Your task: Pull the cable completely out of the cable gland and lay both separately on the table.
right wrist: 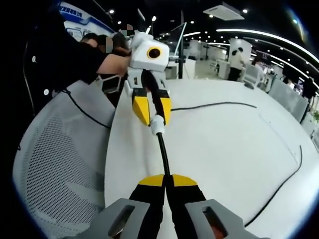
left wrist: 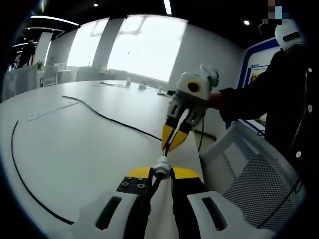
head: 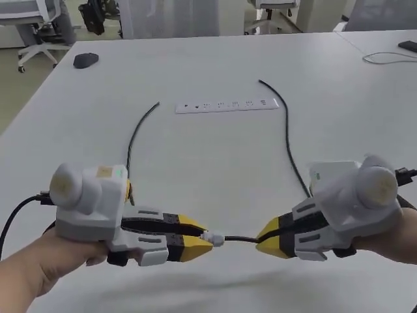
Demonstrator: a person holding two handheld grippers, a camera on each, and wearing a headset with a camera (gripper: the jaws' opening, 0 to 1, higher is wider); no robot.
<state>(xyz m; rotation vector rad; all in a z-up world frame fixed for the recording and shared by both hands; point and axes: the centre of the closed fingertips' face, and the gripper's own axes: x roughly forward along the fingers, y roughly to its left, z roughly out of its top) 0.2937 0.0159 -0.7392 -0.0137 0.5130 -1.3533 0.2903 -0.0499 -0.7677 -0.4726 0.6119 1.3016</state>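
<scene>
- Head view: you are clamping your left gripper (head: 207, 240) on the white gland (head: 216, 240), holding it above the table (head: 208, 169).
- You are pinching the black cable (head: 240, 239) in your right gripper (head: 262, 240), near the gland, its end sitting inside.

Left gripper (head: 202, 242), right gripper (head: 266, 240): seemingly closed, facing.

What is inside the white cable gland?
A black cable, held by the right hand-held gripper, enters the cable gland. How far it reaches inside is hidden by the gland and the left hand-held gripper.
</scene>
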